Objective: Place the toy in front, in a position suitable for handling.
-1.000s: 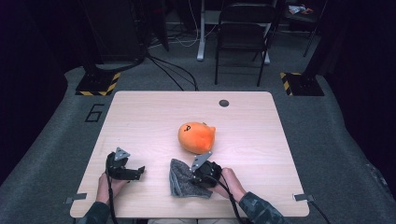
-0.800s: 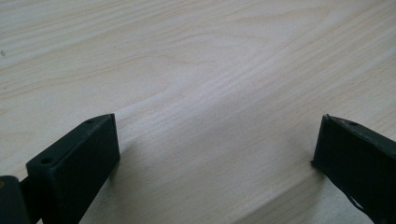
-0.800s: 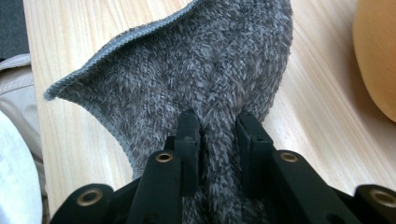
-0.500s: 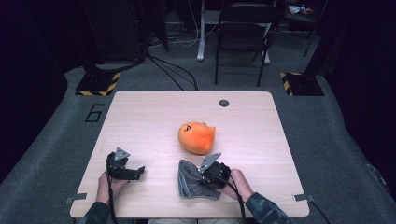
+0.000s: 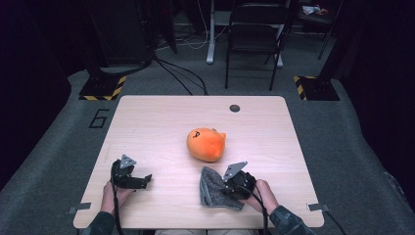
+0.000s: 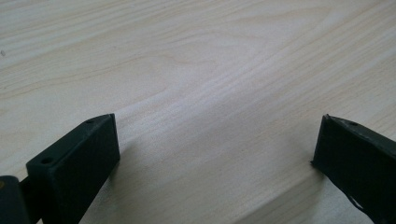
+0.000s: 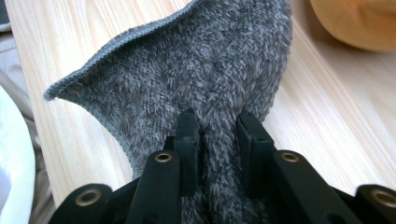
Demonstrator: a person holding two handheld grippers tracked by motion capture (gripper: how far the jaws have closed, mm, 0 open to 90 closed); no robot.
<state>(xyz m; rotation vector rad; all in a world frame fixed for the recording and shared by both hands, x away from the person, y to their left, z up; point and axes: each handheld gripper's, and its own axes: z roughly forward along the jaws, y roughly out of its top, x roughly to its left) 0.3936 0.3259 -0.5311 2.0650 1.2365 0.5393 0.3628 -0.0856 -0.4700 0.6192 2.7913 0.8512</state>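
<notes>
Pale wood table [image 5: 147, 122] on grey carpet [image 5: 58, 147]. Black folding chair [image 5: 254, 34] beyond far edge. Hazard-striped stand bases [image 5: 100, 88] off both far corners. Cables [image 5: 181, 73] on floor. Surroundings dark.

Grey fuzzy cloth [image 5: 214, 188]; orange plush [image 5: 206, 144]; pale wood-grain table [image 5: 147, 127].

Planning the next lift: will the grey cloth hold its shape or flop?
Probably flops: the grey cloth bunches into a fold between the right gripper jaws. Its fuzzy pile likely resists slipping. It looks light.
</notes>
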